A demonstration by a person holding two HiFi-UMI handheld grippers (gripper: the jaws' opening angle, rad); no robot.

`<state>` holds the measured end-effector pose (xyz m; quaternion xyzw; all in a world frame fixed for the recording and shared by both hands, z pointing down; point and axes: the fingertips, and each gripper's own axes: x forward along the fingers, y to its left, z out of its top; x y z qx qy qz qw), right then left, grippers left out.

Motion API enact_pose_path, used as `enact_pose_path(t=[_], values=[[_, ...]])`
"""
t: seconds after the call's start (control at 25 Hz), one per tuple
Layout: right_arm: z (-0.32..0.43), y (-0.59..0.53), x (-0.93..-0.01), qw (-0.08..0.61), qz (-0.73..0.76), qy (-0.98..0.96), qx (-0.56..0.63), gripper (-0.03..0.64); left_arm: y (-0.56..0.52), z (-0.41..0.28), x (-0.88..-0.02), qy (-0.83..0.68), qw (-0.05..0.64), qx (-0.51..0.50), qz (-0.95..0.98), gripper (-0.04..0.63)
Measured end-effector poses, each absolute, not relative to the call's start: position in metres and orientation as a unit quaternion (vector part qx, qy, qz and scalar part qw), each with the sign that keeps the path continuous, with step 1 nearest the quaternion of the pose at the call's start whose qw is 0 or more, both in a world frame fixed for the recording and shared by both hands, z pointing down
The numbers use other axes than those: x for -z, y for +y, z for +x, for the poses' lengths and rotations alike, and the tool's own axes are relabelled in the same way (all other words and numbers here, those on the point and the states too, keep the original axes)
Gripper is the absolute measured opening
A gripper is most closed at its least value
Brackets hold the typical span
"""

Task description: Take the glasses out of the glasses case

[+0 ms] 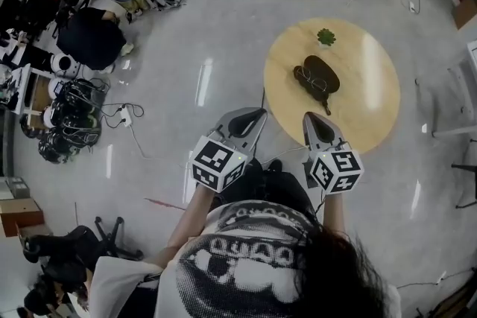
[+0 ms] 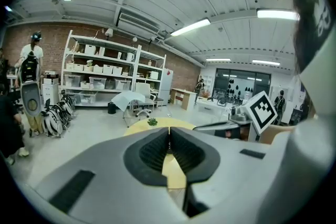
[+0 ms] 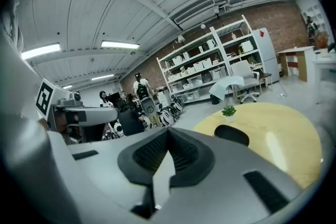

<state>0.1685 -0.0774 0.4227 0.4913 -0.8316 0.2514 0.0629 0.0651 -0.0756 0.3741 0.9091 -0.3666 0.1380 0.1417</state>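
Left gripper [image 1: 252, 118]: jaws pressed together, nothing between. Right gripper [image 1: 313, 119] same deal, shut tight and empty. Both were held at near edge of round wooden table [image 1: 373, 115], touching nothing. Dark glasses case [image 1: 325, 74] lay mid-table, well ahead of both. Thin dark frame, prob glasses [image 1: 304, 77], touched case's left side. Tiny green plant [image 1: 326, 36] sat beyond case.

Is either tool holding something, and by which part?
Nothing is held: the left tool and right tool are shut and empty, away from the glasses case.
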Motion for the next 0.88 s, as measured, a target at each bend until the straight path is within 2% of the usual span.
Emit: enact_pose_path(t=[0.36, 0.88], values=[[0.186, -0.078, -0.435, 0.058, 0.511, -0.815, -0.266, -0.003, -0.09, 0.068, -0.389, -0.358, 0.16, -0.15, 0.908, 0.015], [0.223, -0.148, -0.46, 0.088, 0.577, -0.765, -0.271, -0.002, -0.185, 0.118, -0.401, -0.247, 0.138, -0.164, 0.945, 0.015]])
